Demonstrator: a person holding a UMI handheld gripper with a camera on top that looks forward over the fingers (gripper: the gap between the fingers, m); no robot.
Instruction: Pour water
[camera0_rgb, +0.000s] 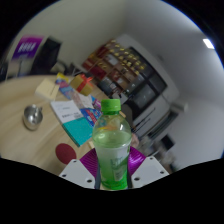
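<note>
room: cluttered shop or office, shelves (125, 62) of packed goods behind the bottle, dark cabinet further back
worktop (20, 135): pale wood, curved edge, left of the bottle; carries a metal bowl (33, 117), a blue packet (77, 128) and mixed small boxes
bottle (112, 148): clear green plastic, green cap (111, 104) on, upright; looks raised off the worktop, nothing visible under it
tongs (113, 170): partly closed, purple pads (92, 160) pressing both sides of the bottle's lower body, so it's gripped
key relation: bottle sits dead centre between the fingers, long axis vertical, cap pointing up and away from the tongs
liquid: level unclear through the tinted plastic
target: no obvious cup in sight; the bowl, left of the bottle and well apart, is the only open vessel
judgement: cap is on, so no pour yet; next move needs cap off, then a tilt toward the receiver
</note>
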